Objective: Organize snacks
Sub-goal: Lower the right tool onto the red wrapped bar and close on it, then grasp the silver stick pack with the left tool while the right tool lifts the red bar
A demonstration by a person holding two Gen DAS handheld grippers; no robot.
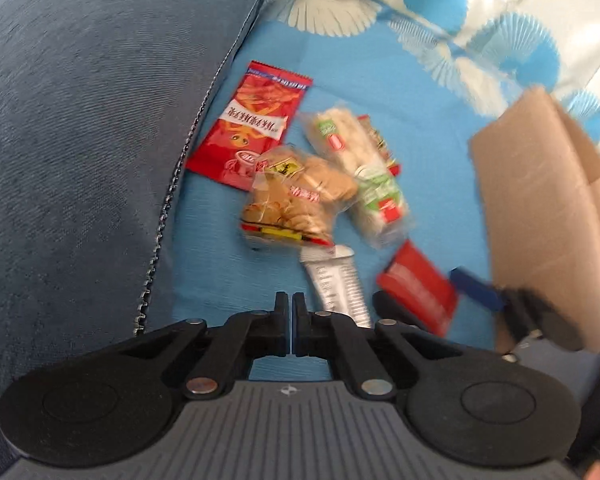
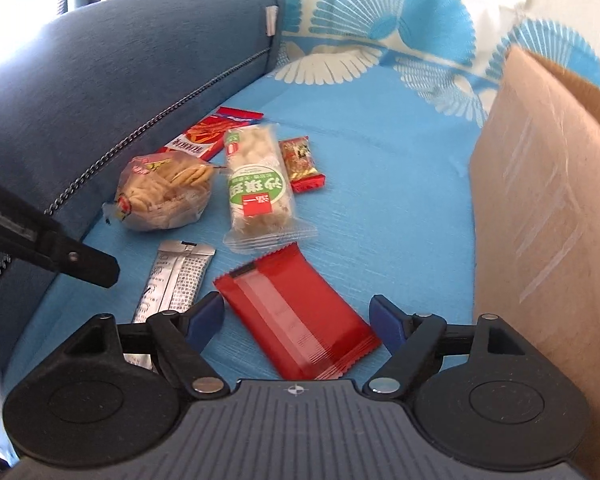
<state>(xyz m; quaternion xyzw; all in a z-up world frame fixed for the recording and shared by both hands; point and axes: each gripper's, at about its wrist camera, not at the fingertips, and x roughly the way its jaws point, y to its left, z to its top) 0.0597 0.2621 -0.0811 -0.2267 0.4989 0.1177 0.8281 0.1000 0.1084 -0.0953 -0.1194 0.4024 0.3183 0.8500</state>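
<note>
Several snack packs lie on the blue sheet point(image 2: 380, 184). My right gripper point(image 2: 298, 314) is open, its blue pads astride a flat red packet point(image 2: 296, 316) without pressing it. A silver sachet point(image 2: 176, 280) lies to its left. Farther off are a bag of biscuits point(image 2: 166, 190), a green-and-white bar point(image 2: 256, 188), a small red pack point(image 2: 302, 164) and a long red pack point(image 2: 208, 132) by the cushion. My left gripper point(image 1: 291, 300) is shut on nothing, hovering near the silver sachet point(image 1: 338, 284) below the biscuit bag point(image 1: 296, 200). This view is blurred.
An open cardboard box point(image 2: 540, 200) stands at the right, close to my right gripper. A dark blue cushion point(image 2: 120, 72) with a zip walls off the left. A blue-and-white fan-patterned cloth point(image 2: 380, 20) lies behind the snacks.
</note>
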